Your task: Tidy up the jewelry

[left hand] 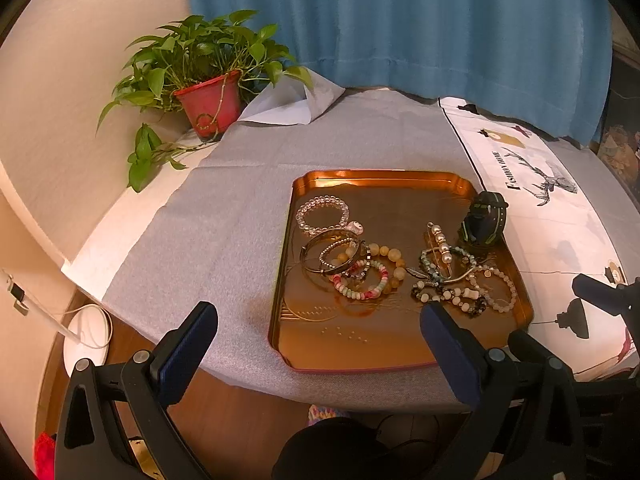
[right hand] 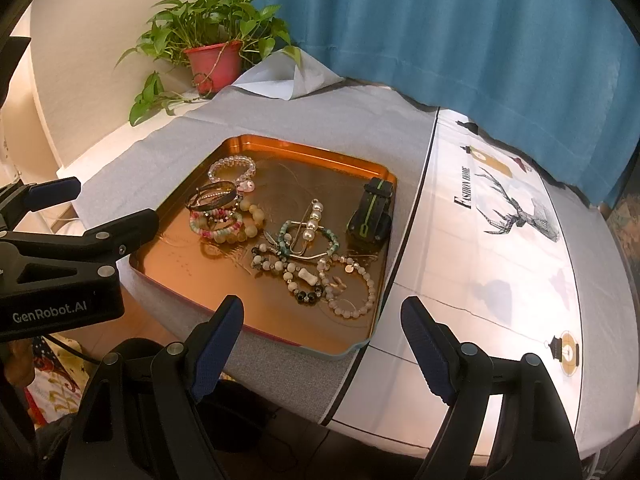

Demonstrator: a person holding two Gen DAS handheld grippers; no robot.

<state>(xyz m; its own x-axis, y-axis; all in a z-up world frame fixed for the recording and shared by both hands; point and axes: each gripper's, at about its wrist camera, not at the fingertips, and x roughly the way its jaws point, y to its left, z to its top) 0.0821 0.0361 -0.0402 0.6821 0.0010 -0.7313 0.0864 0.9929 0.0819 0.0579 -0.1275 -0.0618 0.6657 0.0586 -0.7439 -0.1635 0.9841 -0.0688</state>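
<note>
A copper tray (left hand: pixel 360 344) (right hand: pixel 168 256) lies on the grey cloth and holds a heap of jewelry. At its far left is a clear bead bracelet (left hand: pixel 322 214) (right hand: pixel 232 168), then metal bangles (left hand: pixel 332 254) and a pink-green bead bracelet (left hand: pixel 360 280). To the right are a pearl pin (left hand: pixel 442 242), a pale bead bracelet (left hand: pixel 500 288) (right hand: pixel 352 288) and a black-green watch (left hand: pixel 484 220) (right hand: pixel 370 212). My left gripper (left hand: pixel 318 310) (right hand: pixel 116 198) hovers open before the tray's near edge. My right gripper (right hand: pixel 322 303) (left hand: pixel 550 310) is open over the tray's near right corner. Neither holds anything.
A potted plant (left hand: pixel 208 100) (right hand: pixel 214 60) in a red pot stands at the table's far left corner, before a blue curtain (left hand: pixel 400 20). A white printed cloth (right hand: pixel 500 260) covers the table right of the tray. A white round base (left hand: pixel 86 336) sits on the floor at left.
</note>
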